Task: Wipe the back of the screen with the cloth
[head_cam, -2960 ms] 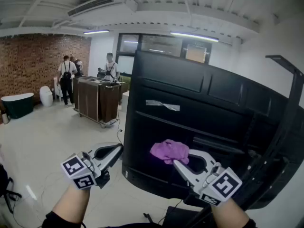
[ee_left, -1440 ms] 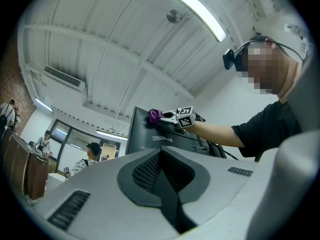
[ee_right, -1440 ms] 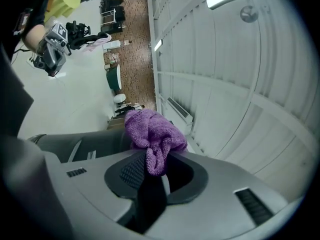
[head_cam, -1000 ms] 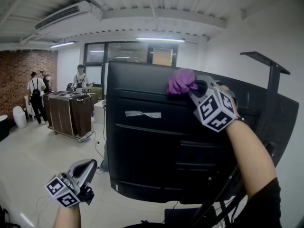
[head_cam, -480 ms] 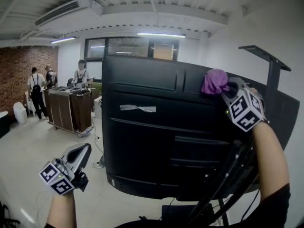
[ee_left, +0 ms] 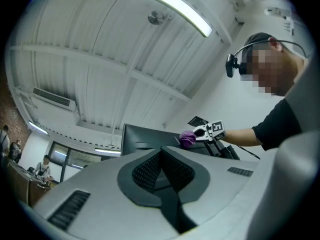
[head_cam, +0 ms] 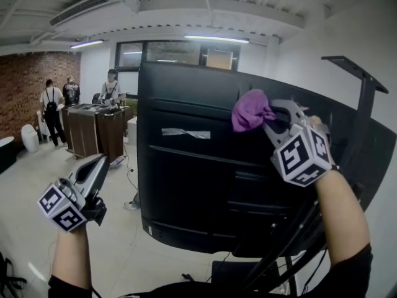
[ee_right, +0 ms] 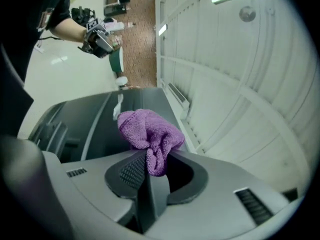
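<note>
At the lower left of the head view we hold our left hand-held gripper (head_cam: 94, 168) out over the floor (head_cam: 31, 228), its jaws pressed together with nothing in them. It is well apart from the big black screen (head_cam: 186, 191) in the middle, whose back faces us. High on that back, right of the middle, sits the purple cloth (head_cam: 249, 117). Our right hand-held gripper (head_cam: 268, 124) pinches the cloth tight and holds it against the screen
</note>
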The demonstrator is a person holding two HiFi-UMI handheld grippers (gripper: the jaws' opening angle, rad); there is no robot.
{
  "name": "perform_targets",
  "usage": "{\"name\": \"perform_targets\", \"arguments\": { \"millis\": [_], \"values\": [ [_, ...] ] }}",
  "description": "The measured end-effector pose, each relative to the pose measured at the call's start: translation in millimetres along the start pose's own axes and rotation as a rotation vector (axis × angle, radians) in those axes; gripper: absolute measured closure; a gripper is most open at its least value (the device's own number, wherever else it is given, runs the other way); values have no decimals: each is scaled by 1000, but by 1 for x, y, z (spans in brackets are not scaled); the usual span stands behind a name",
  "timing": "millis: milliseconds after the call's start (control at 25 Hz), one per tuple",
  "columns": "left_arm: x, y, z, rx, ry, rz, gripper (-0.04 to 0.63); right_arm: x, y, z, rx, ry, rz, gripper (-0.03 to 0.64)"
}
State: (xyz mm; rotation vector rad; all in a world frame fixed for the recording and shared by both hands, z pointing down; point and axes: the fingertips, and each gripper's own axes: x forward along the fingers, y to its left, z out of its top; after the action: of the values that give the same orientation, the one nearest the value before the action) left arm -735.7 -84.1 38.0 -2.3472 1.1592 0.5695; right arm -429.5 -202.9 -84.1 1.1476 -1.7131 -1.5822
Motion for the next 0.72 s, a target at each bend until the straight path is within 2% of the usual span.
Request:
{"name": "perform_targets", "arguments": {
  "millis": [200,400,560,720],
  "values": [
    [13,-10,-21,-41,26,-20,601,51,79,102,-177,-155,141,523],
    [7,-13,-39,-74,58,-24,601,107,126,159,-362,-152,162,523],
    [-1,-18,-51,-93,77,-20,601,123,134,171,-360,-155,194,523],
    [-9,-16,-52,-111,74,-18,601,121,132,141,-366,-109,202,522]
  ]
}}
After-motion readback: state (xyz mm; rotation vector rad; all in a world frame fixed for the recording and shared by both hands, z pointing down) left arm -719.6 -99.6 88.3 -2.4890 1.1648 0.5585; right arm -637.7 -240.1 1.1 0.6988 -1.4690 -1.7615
